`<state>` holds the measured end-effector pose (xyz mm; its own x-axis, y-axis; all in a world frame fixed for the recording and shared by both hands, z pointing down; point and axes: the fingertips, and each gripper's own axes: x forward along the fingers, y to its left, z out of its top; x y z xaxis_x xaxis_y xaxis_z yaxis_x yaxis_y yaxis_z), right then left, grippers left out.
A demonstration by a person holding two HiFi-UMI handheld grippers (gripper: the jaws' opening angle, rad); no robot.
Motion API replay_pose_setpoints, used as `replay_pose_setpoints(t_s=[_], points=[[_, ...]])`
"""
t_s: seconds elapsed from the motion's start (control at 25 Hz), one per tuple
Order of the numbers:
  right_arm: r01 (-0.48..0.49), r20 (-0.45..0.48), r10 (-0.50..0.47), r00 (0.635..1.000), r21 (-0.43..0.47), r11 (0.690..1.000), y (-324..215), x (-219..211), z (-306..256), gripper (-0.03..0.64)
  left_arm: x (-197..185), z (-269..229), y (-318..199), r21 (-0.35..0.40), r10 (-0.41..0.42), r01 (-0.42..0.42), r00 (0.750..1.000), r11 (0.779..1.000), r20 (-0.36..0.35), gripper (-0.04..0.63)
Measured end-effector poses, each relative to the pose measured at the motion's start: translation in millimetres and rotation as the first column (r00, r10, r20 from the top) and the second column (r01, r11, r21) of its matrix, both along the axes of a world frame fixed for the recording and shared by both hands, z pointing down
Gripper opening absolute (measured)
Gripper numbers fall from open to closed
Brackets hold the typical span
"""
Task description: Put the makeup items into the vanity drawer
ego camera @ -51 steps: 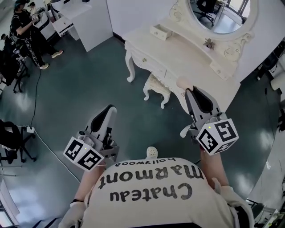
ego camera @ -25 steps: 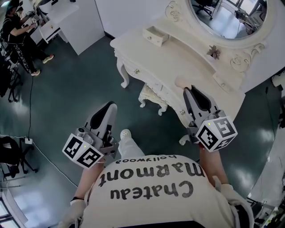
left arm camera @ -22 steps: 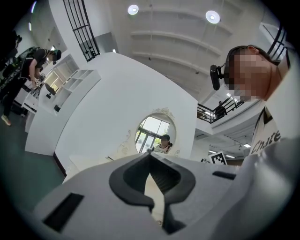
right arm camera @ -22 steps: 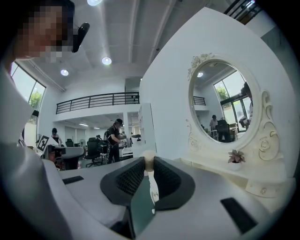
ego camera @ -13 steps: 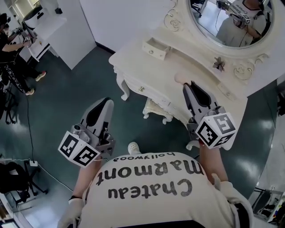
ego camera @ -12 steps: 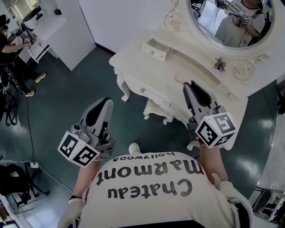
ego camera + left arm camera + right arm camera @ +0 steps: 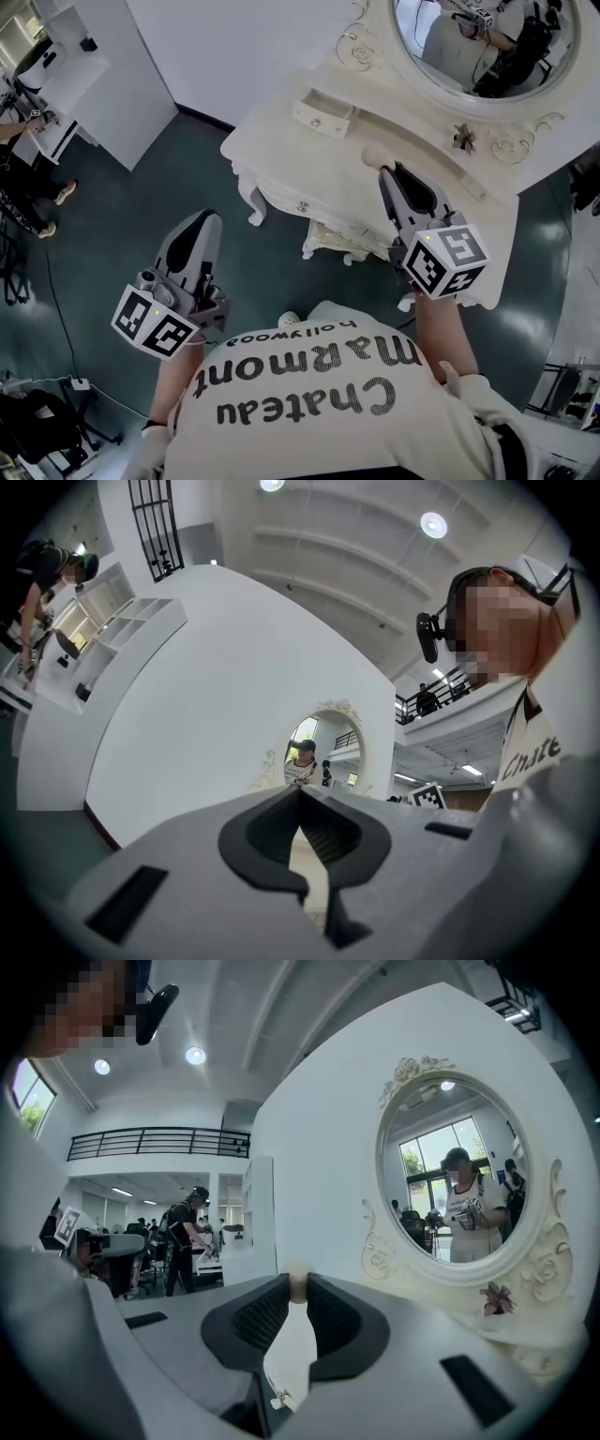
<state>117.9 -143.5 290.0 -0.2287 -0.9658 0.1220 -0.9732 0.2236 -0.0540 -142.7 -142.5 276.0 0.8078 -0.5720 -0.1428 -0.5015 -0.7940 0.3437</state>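
Observation:
A cream vanity (image 7: 309, 173) with an oval mirror (image 7: 469, 42) stands ahead of me. A small drawer (image 7: 320, 112) on its top at the left is pulled open. My right gripper (image 7: 382, 172) hovers over the vanity top, shut on a small pink-beige makeup item (image 7: 373, 155). That item also shows between the tips of the right gripper (image 7: 297, 1290) as a pale rounded lump (image 7: 298, 1282). My left gripper (image 7: 207, 218) hangs over the teal floor left of the vanity. The left gripper (image 7: 300, 791) has its tips together with nothing between them.
A cream stool (image 7: 342, 242) is tucked under the vanity. A front drawer with a knob (image 7: 302, 206) is closed. A dried flower (image 7: 462, 139) sits under the mirror. A white cabinet (image 7: 89, 80) stands far left, with a person's legs (image 7: 23, 178) beside it.
The person has walked up to the vanity, which now lies closer and more central. The right gripper, still holding the pink item, has come over the tabletop. The left gripper stays shut and low.

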Motion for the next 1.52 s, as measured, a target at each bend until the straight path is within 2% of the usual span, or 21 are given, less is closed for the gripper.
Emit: replay_pose_setpoints(t_s=[0.24,0.56,0.84,1.04,1.24,1.4,1.52], points=[[-0.018,-0.036,0.017,0.999,-0.054,0.998,-39.8,10.4,17.5,0.078,-5.7,16.8,-32.9,-0.037,-0.018,0.018,1.000,0.999,0.007,0.008],[-0.012,-0.028,0.010,1.000,-0.081,0.997,-126.0,36.1,31.2,0.078,-17.6,13.6,-87.6,-0.029,-0.113,0.114,0.993,0.993,0.032,0.008],[0.015,-0.049,-0.022,0.999,-0.147,0.989,-207.2,61.1,58.8,0.078,-29.4,19.2,-129.7,-0.046,-0.219,0.221,0.975,0.974,0.048,0.008],[0.045,-0.057,-0.060,0.997,-0.244,0.969,-248.2,67.2,98.0,0.078,-43.0,15.8,-148.4,-0.043,-0.297,0.300,0.953,0.953,0.055,0.008],[0.081,-0.056,-0.104,0.993,-0.317,0.945,-276.3,64.9,130.8,0.078,-46.9,24.7,-157.4,-0.072,-0.339,0.343,0.939,0.937,0.062,0.008],[0.127,-0.047,-0.157,0.987,-0.381,0.916,-290.6,62.1,156.6,0.078,-55.3,29.8,-156.1,-0.089,-0.384,0.389,0.921,0.917,0.067,0.008],[0.148,-0.096,-0.208,0.973,-0.431,0.890,-296.4,64.0,174.2,0.078,-64.0,31.1,-153.9,-0.088,-0.422,0.428,0.903,0.900,0.073,0.008]])
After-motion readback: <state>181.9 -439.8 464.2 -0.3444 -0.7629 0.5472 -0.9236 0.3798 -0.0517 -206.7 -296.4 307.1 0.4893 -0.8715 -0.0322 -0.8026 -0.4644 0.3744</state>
